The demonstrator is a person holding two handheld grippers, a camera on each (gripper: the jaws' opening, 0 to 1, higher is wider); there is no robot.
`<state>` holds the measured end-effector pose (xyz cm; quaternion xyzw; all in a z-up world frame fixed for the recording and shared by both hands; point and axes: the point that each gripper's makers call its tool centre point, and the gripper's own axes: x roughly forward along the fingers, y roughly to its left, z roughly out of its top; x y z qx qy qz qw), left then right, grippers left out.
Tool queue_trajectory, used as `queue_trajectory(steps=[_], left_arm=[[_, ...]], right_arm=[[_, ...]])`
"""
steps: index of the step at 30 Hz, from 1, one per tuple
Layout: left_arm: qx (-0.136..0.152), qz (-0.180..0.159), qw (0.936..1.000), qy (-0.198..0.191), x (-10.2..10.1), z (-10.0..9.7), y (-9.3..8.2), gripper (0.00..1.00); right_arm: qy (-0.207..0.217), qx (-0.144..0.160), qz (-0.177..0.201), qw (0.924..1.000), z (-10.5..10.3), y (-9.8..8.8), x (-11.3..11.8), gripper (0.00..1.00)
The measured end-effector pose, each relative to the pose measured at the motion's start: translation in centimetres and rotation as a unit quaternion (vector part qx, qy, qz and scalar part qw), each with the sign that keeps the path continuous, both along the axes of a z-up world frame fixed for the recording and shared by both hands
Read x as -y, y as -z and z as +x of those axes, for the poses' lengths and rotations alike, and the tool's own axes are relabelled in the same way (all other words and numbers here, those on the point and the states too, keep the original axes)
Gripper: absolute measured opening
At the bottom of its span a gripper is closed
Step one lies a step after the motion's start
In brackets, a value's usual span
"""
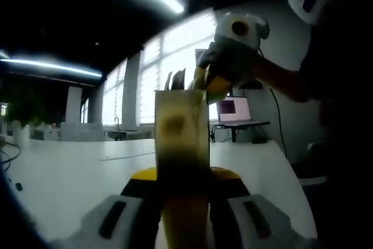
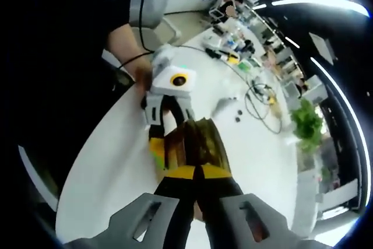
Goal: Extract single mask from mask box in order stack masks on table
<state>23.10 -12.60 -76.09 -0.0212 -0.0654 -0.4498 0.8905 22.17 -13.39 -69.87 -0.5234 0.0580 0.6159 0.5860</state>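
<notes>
A tan mask box [image 1: 182, 138] stands upright on the white table [image 1: 64, 173], and my left gripper [image 1: 183, 174] is shut on its lower part. Thin mask edges [image 1: 175, 79] stick out of its open top. My right gripper [image 1: 204, 84] reaches down from the upper right, its yellow tips at the box's top rim. In the right gripper view my right gripper [image 2: 195, 173] has its jaws pressed together over the box's open top [image 2: 195, 139], seemingly pinching a mask that the tips hide. The left gripper [image 2: 165, 115] clamps the box from the far side.
An open laptop [image 1: 234, 110] sits on a desk behind the table. Cables [image 2: 259, 94], small parts and bottles [image 2: 239, 48] lie at the table's far end, near a green plant [image 2: 306, 124]. A person's forearm [image 2: 125, 42] reaches in along the table's edge.
</notes>
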Motion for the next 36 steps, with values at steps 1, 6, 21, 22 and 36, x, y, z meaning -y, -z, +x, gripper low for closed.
queue_trajectory(steps=[1,6,21,22,36], left_arm=[[0.0,0.0,1.0,0.0,-0.1,0.0,0.0,0.33],[-0.001,-0.001,1.0,-0.001,0.0,0.1,0.0,0.33],[-0.001,0.003,1.0,-0.001,0.3,0.0,0.0,0.33],[-0.001,0.004,1.0,-0.001,0.3,0.0,0.0,0.33],[-0.002,0.005,1.0,-0.001,0.4,0.0,0.0,0.33]], right_arm=[[-0.001,0.002,0.003,1.0,0.0,-0.2,0.1,0.0],[0.005,-0.003,0.023,0.9997,0.0,-0.5,0.1,0.0],[0.016,0.018,0.093,0.9953,-0.7,-3.8,1.0,0.0],[0.015,0.023,0.096,0.9951,-0.7,-3.9,1.0,0.0],[0.02,0.058,0.143,0.9879,-0.6,-6.8,1.3,0.0]])
